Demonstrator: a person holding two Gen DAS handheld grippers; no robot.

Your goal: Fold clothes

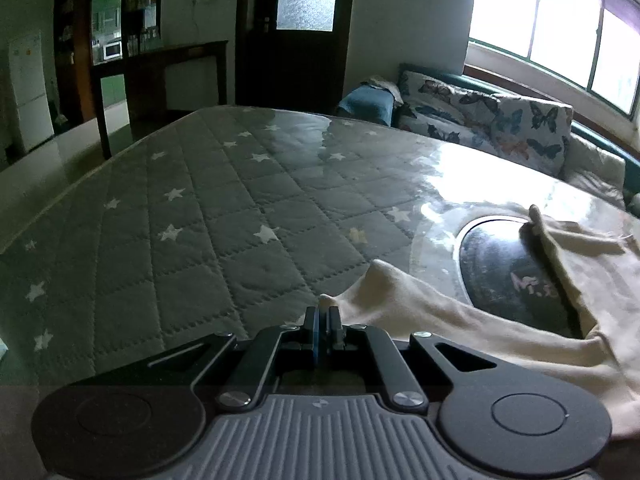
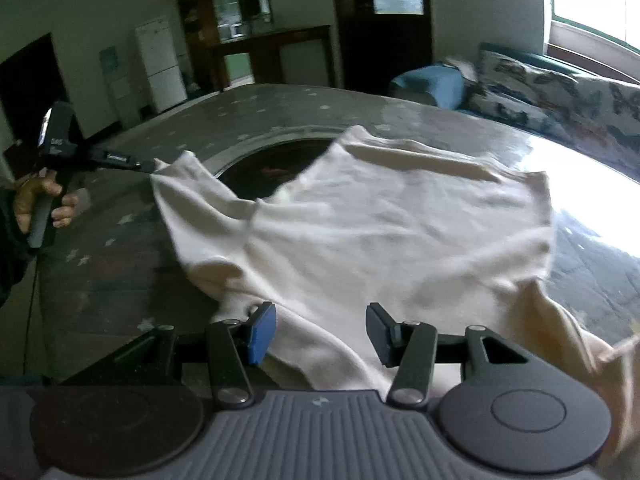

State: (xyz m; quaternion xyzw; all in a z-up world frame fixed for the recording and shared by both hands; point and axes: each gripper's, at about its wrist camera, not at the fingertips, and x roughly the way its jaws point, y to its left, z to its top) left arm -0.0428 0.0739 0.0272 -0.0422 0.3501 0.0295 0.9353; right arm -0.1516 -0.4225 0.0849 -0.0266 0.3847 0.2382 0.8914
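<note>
Quilted grey table cover (image 1: 192,208) with white stars fills the scene, dark round inset (image 1: 516,272) near its right side, butterfly sofa (image 1: 492,120) and window behind. Cream shirt (image 2: 400,220) lies spread over the inset, partly lifted at 1 corner. Left gripper (image 1: 323,316) is clamped tight on that corner. Right gripper (image 2: 320,332) hovers wide apart above the near hem, gripping nothing.

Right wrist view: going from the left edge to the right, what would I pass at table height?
A hand holding the left gripper, shut on a corner of the cream garment → dark round inset → the garment's spread body → glare-lit table.
</note>
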